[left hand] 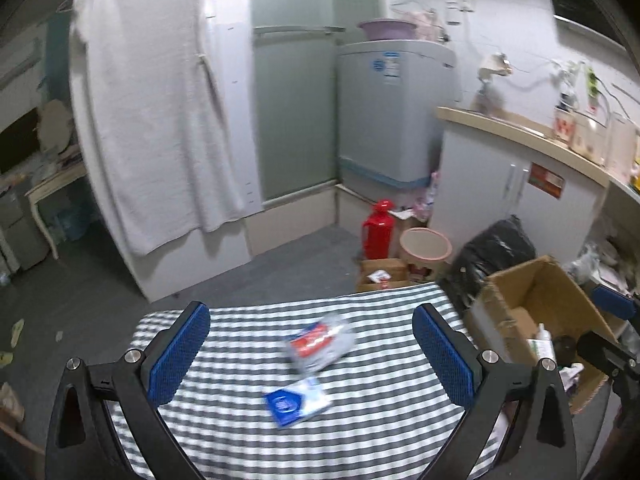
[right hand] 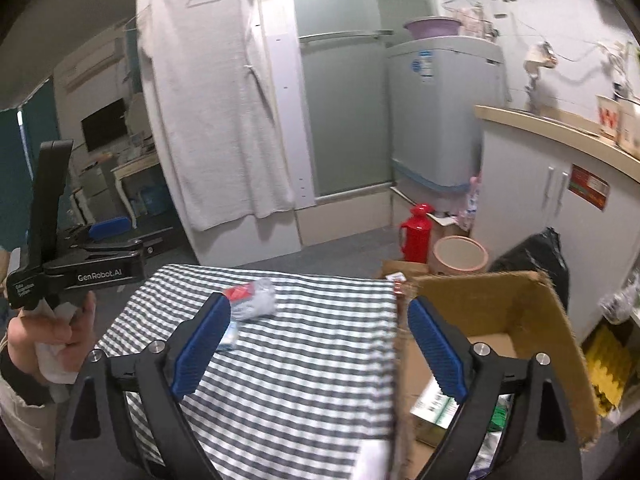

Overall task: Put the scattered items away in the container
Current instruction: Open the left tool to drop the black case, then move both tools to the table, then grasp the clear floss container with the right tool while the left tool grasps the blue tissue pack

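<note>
A red-and-clear plastic packet [left hand: 320, 340] and a blue-and-white packet [left hand: 297, 400] lie on the striped tablecloth [left hand: 360, 420]. My left gripper [left hand: 311, 356] is open and empty, held above the table with both packets between its blue pads. An open cardboard box [left hand: 536, 320] stands at the table's right edge with several items inside. My right gripper [right hand: 319, 350] is open and empty, over the table's right edge beside the box [right hand: 520, 320]. The red-and-clear packet [right hand: 252, 298] also shows in the right wrist view, the blue one partly hidden behind the left finger [right hand: 202, 350].
On the floor beyond the table stand a red thermos [left hand: 378, 230], a pink bucket [left hand: 426, 246], a small carton [left hand: 382, 274] and a black bag [left hand: 494, 256]. A white cabinet [left hand: 516, 184] is at the right, a washing machine [left hand: 394, 116] behind.
</note>
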Tool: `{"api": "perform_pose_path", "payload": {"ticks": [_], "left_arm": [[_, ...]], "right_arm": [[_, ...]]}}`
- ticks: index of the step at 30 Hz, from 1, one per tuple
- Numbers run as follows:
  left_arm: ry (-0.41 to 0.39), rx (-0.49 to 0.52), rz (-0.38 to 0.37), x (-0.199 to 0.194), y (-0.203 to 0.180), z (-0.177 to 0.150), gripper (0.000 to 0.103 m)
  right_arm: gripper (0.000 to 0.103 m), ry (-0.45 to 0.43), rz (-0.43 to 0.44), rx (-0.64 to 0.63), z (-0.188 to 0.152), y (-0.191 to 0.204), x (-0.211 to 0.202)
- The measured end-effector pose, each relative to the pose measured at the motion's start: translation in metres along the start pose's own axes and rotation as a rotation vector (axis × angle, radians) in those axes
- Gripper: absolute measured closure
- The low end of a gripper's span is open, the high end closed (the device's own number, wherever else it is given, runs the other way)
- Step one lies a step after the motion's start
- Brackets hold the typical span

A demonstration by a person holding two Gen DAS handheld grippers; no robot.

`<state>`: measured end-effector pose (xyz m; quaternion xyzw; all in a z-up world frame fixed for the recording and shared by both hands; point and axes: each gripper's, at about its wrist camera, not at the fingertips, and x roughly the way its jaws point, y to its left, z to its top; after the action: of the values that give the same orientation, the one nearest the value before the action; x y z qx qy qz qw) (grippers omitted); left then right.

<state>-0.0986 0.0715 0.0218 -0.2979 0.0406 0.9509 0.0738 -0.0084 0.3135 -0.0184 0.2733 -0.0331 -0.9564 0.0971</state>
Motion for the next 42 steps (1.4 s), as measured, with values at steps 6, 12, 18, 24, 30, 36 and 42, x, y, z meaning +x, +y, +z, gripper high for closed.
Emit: {"api": "perform_pose_path", "payload": {"ticks": [6,12,18,24,30,36,42], "left_arm": [[0.012,-0.035,0.053,-0.003,0.044,-0.010,0.000],[0.022,-0.060,0.075,-0.002,0.069,-0.018,0.000],[0.052,-0.082,0.082,0.012,0.083,-0.030,0.000],[0.099,-0.116,0.084,0.036,0.094,-0.049,0.000],[0.151,-0.153,0.086,0.063,0.109,-0.068,0.000],[0.187,-0.169,0.085,0.088,0.121,-0.081,0.000],[0.213,-0.158,0.094,0.109,0.126,-0.093,0.000]], "right_arm": [[0.009,0.018,0.041,-0.032,0.007,0.034,0.028],[0.007,0.038,0.070,-0.057,0.010,0.058,0.053],[0.007,0.067,0.079,-0.072,0.009,0.065,0.082],[0.007,0.130,0.098,-0.092,-0.001,0.074,0.120],[0.007,0.200,0.133,-0.123,-0.016,0.086,0.164],[0.007,0.245,0.170,-0.129,-0.029,0.094,0.212],[0.007,0.295,0.176,-0.141,-0.037,0.101,0.248]]}}
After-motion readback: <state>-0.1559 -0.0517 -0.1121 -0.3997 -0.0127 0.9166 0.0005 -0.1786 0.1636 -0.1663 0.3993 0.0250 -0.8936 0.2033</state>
